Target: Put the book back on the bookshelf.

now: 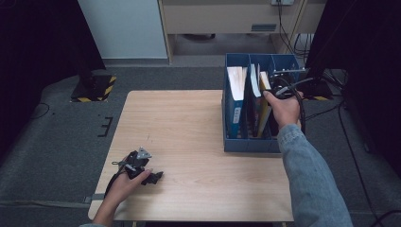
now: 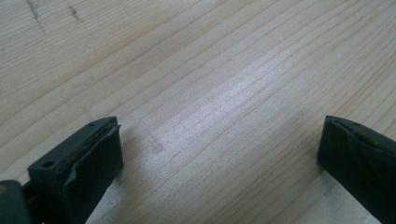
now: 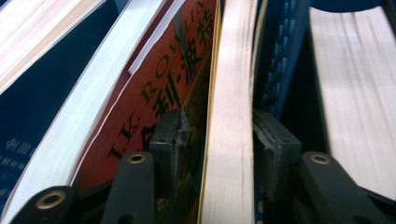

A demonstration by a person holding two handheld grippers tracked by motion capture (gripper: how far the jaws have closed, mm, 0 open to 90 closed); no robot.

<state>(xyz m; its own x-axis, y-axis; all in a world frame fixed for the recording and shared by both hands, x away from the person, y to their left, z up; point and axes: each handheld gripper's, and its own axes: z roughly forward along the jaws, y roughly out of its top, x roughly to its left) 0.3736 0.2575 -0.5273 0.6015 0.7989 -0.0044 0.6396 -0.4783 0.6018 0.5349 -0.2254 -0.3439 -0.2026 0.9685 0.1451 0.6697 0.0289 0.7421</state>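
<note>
Books (image 1: 235, 82) packed beside the yellow-edged book (image 3: 229, 116) between the right gripper's (image 3: 224, 140) slightly parted jaws; left gripper (image 2: 219, 154) wide open, empty.

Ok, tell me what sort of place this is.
Probably an office or lab set up for recordings: a lone wooden table on grey carpet, a blue file rack of books, dark curtains at both sides, and hazard-striped stand feet.

The counter (image 1: 189, 142) is pale wood with fine straight grain. The rack (image 1: 236, 142) is blue. Its books (image 3: 229, 116) show cream page edges; one cover (image 3: 163, 84) is red with dark lettering, another navy. The fingers (image 3: 275, 140) are black. The sleeve (image 1: 309, 175) is grey-blue denim.
</note>
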